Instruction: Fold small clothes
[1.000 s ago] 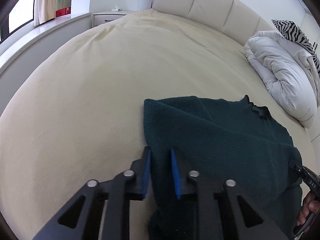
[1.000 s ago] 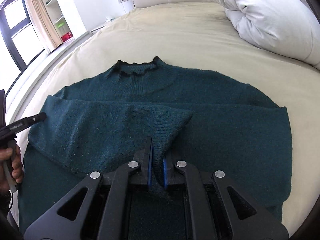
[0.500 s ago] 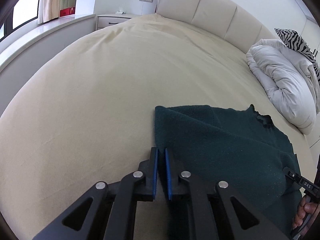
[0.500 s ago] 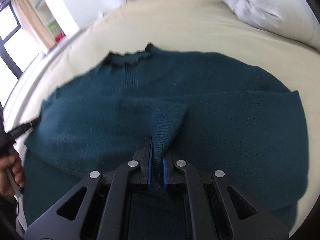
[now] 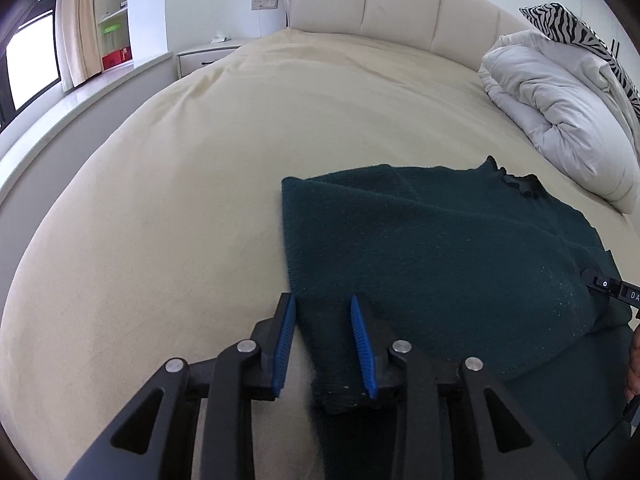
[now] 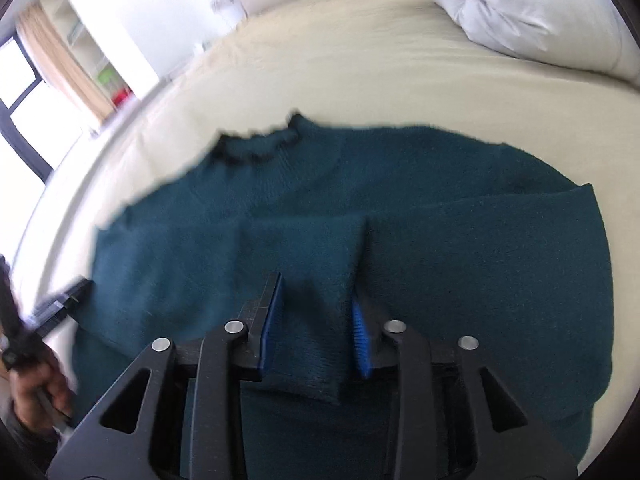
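A dark teal knitted sweater (image 5: 440, 248) lies flat on the cream bed (image 5: 200, 160), with both sleeves folded across its body. My left gripper (image 5: 323, 344) is open over the sweater's left edge, the fabric lying loose between its blue pads. In the right wrist view the sweater (image 6: 460, 220) fills the middle, neck away from me. My right gripper (image 6: 316, 324) is open, with the folded sleeve's cuff (image 6: 312, 376) lying between its blue pads. The right gripper's tip (image 5: 608, 286) shows at the far right of the left wrist view.
A bunched white duvet (image 5: 560, 108) and a zebra pillow (image 5: 568, 24) lie at the bed's far right. A padded headboard (image 5: 400, 4) runs along the back. A nightstand (image 5: 204, 56) and window ledge (image 5: 80, 96) stand left of the bed.
Both grippers have opened. The right one let go of the sleeve cuff, which now lies on the sweater's body. The left one, shut half a second ago, is open again at the left edge.
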{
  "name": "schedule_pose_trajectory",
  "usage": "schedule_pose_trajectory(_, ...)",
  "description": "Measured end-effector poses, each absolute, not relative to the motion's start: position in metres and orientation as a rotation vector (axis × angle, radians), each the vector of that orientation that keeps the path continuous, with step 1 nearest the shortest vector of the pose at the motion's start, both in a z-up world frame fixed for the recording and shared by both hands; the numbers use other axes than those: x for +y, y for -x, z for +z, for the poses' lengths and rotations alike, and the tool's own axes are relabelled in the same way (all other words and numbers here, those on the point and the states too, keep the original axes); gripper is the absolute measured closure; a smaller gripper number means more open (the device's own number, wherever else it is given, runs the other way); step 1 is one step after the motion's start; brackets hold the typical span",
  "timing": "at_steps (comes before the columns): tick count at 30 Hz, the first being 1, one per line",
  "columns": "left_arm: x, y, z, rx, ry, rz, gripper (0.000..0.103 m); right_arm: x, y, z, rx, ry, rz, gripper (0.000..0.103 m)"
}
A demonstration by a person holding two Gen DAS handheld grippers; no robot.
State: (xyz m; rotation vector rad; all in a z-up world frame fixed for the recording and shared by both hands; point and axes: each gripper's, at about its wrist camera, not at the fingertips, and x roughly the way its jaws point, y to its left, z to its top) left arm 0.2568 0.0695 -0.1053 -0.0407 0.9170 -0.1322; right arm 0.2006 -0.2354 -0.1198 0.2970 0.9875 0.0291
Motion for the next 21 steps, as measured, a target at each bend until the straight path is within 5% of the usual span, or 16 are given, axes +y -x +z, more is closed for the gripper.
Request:
schedule_pose_trajectory(3, 0.067, -0.255, -0.105, 0.908, 0.009, -0.130, 0.070, -0.245, -0.196, -0.115, 0.971, -0.359, 0.011, 0.096)
schedule_pose_trajectory(12, 0.073, -0.254, -0.106, 0.900, 0.042, -0.155, 0.070, -0.256, -0.188, -0.130, 0.977, -0.440, 0.034, 0.098)
schedule_pose_trajectory(18, 0.096, -0.241, -0.080, 0.851, 0.121, -0.129, 0.070, -0.275, -0.165, -0.103, 0.868, -0.487, -0.037, 0.078)
schedule_pose_trajectory(21, 0.086, -0.245, -0.071, 0.829, 0.072, -0.130, 0.070, -0.280, -0.151, -0.087, 0.803, -0.517, -0.029, 0.078)
